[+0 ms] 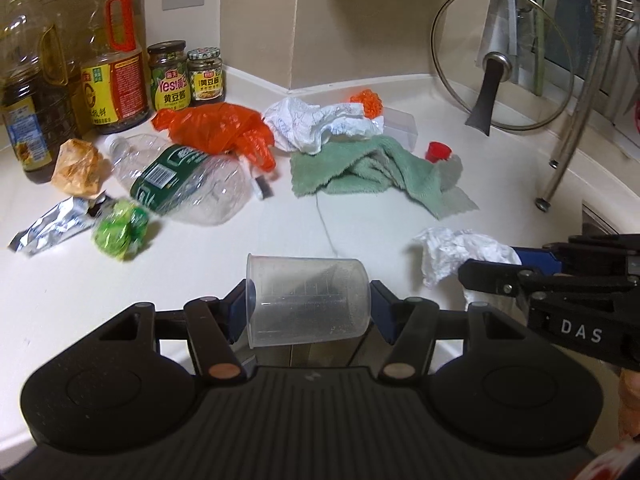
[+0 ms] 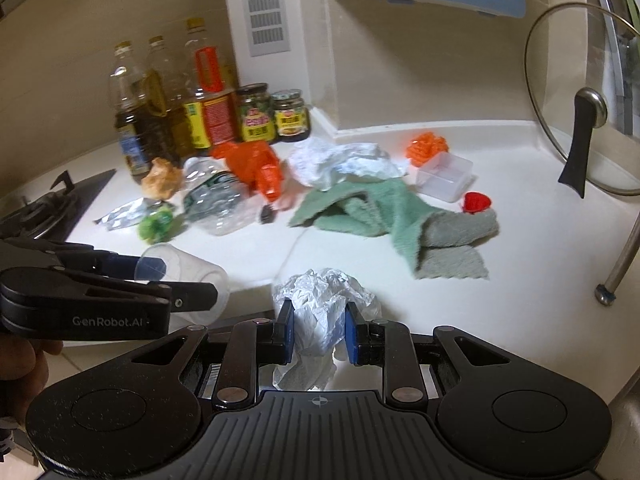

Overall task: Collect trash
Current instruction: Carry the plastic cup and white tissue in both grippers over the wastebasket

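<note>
Cluttered white worktop [image 1: 120,292] lies ahead; our left gripper [image 1: 308,300] jaws clamp the plastic cup [image 1: 308,300]; right gripper [image 2: 320,330] jaws pinch crumpled paper [image 2: 324,300]; squeezing harder could pop the slick cup free.

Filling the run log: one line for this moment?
left gripper: shut on plastic cup | right gripper: shut on crumpled paper
</note>
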The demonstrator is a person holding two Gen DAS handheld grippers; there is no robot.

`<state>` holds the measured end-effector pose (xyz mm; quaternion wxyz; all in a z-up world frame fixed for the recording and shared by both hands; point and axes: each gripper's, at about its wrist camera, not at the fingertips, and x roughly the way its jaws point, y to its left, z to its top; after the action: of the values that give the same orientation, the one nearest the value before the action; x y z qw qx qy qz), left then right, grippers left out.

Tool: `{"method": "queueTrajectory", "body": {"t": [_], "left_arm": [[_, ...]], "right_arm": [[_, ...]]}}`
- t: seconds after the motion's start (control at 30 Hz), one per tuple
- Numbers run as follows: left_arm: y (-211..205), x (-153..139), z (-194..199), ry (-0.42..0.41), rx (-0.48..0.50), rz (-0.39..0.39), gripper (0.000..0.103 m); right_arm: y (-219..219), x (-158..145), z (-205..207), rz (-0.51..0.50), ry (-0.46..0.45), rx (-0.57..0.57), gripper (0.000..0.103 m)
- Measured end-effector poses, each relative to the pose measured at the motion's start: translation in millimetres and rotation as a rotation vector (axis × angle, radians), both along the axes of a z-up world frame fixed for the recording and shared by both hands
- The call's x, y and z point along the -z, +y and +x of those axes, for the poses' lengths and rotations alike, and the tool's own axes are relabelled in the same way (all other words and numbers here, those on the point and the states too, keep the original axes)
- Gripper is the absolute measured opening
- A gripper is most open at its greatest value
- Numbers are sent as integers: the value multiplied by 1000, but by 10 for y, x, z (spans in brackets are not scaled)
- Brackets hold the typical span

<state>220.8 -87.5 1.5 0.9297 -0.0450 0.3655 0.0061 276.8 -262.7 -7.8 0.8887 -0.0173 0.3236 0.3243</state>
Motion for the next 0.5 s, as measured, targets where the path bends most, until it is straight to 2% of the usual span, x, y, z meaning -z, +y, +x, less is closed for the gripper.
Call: {"method": "queueTrajectory", "body": {"t": [0.23, 0.5], "left_arm": [[105, 82, -353, 26, 27, -14, 59], [269, 425, -682, 122, 19, -38, 59]], "right_arm": [[167, 29, -370, -13, 10, -35, 25], [378, 297, -697, -73, 53, -118, 25]]}}
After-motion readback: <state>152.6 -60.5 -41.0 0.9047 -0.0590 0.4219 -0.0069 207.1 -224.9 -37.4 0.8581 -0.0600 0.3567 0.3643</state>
